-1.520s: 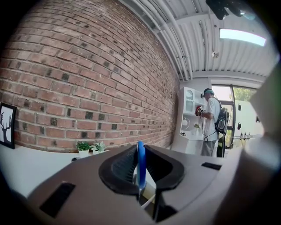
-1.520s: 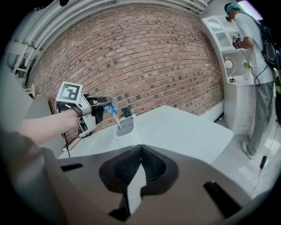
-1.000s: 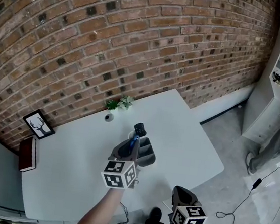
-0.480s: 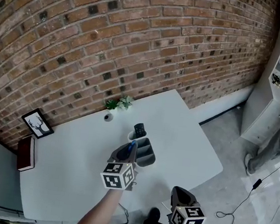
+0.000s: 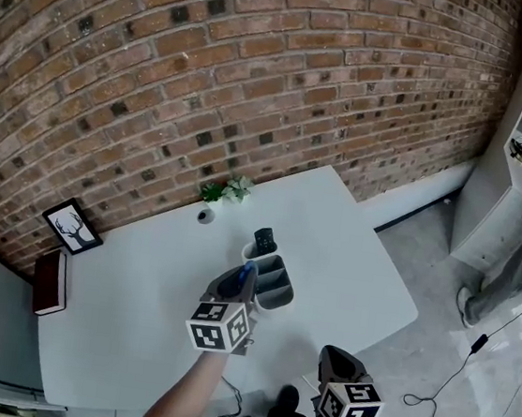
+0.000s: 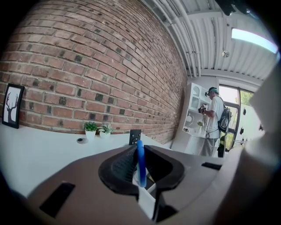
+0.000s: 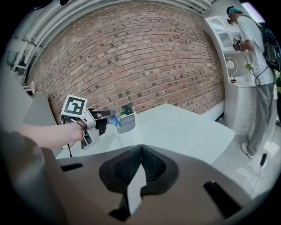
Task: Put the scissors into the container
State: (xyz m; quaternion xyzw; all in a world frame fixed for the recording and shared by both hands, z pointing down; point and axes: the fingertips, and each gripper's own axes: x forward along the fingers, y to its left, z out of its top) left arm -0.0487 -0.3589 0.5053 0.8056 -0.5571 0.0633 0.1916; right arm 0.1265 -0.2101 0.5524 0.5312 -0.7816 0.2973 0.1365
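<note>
My left gripper [image 5: 239, 283] is shut on the blue handle of the scissors [image 5: 246, 273], holding them right over the near side of the grey compartmented container [image 5: 275, 290]. In the left gripper view the blue handle [image 6: 141, 163] stands upright between the closed pads of this gripper [image 6: 139, 151], with a container divider [image 6: 146, 198] just below. The right gripper view shows the left gripper [image 7: 103, 119], the scissors [image 7: 115, 118] and the container [image 7: 127, 123] from the side. My right gripper [image 5: 337, 359] is low at the table's front edge, shut [image 7: 139, 169] and with nothing in it.
A black remote [image 5: 262, 242] stands in the container's far end. Two small potted plants [image 5: 225, 190] and a small round object [image 5: 205, 215] sit near the brick wall. A framed picture [image 5: 73, 228] and a red book [image 5: 51, 283] are at the left. A person [image 7: 259, 66] stands by a white cabinet.
The left gripper has sunk slightly with the scissors toward the container. The right gripper has stayed where it was.
</note>
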